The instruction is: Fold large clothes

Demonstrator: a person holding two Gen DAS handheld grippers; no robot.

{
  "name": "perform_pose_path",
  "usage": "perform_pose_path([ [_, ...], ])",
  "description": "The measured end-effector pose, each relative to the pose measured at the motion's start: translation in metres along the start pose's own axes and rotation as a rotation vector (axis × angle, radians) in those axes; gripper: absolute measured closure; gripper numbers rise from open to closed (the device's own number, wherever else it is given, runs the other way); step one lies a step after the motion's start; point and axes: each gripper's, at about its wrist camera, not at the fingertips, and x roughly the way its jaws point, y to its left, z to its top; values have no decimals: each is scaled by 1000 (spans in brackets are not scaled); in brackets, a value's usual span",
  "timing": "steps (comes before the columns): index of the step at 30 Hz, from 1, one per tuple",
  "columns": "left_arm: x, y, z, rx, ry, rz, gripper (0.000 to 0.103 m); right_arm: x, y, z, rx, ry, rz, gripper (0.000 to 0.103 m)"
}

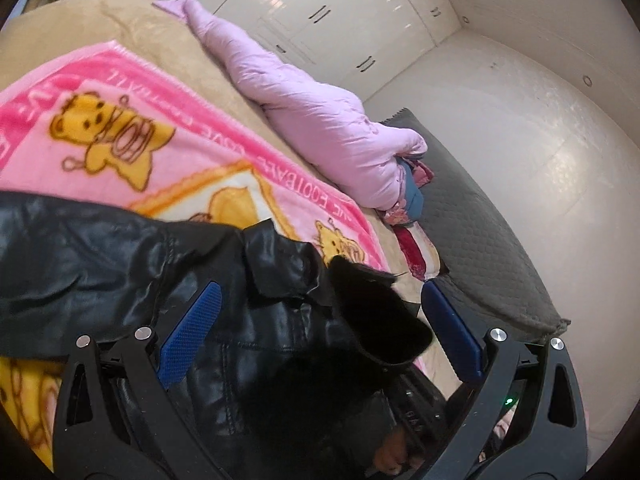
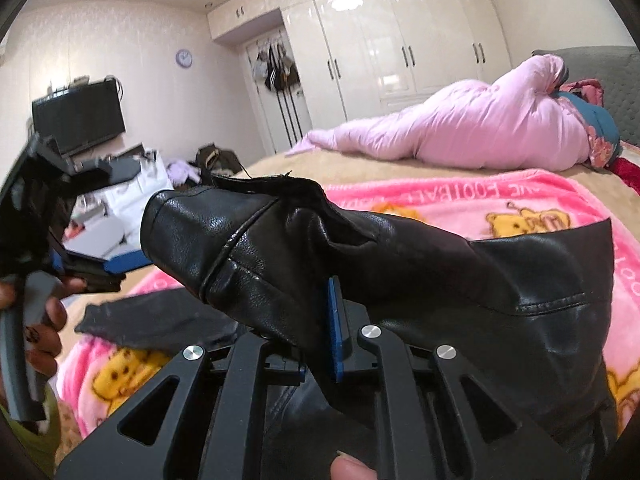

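My right gripper [image 2: 320, 320] is clamped on a fold of the black leather jacket [image 2: 400, 264], lifting it above the pink bear blanket [image 2: 540, 196] on the bed [image 1: 80, 28]. My left gripper [image 1: 320, 320] sits with jaws wide apart, the jacket bunched between them. A pink quilt [image 1: 320, 112] lies beyond.

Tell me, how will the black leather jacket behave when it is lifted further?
The black leather jacket will probably droop: it already sags around the right gripper, whose jaws are shut on it. Its glossy surface may slip. It seems fairly heavy, holding thick folds.
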Motion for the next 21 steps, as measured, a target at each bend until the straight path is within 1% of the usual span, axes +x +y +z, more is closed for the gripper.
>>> perform_pose_path([
  [3, -2, 3, -6, 18, 2, 28, 10, 13, 4, -12, -5, 52, 0, 92],
  [7, 5, 11, -16, -1, 49, 33, 10, 28, 12, -26, -20, 127, 1, 90],
  [9, 8, 15, -23, 9, 57, 67, 9, 35, 14, -32, -22, 174, 13, 85],
  [10, 8, 15, -25, 24, 53, 88, 9, 37, 14, -35, -22, 195, 20, 79],
  [11, 8, 15, -28, 44, 48, 112, 10, 39, 15, -39, -24, 217, 24, 66],
  [12, 8, 16, -30, 52, 47, 127, 10, 40, 15, -42, -26, 236, 27, 57],
  [13, 10, 19, -32, 49, 56, 131, 9, 40, 16, -46, -27, 250, 25, 43],
  [14, 11, 21, -34, 43, 64, 128, 10, 39, 16, -49, -28, 260, 29, 39],
  [15, 13, 25, -37, 33, 73, 131, 10, 38, 16, -51, -31, 273, 39, 38],
  [16, 15, 28, -40, 27, 82, 135, 10, 37, 16, -53, -33, 290, 49, 33],
  [17, 18, 30, -43, 27, 92, 140, 9, 35, 16, -54, -32, 304, 56, 26],
  [19, 24, 34, -49, 28, 117, 165, 10, 31, 13, -54, -23, 325, 73, 21],
  [21, 33, 38, -57, 32, 157, 189, 9, 25, 9, -52, -3, 333, 95, 14],
])
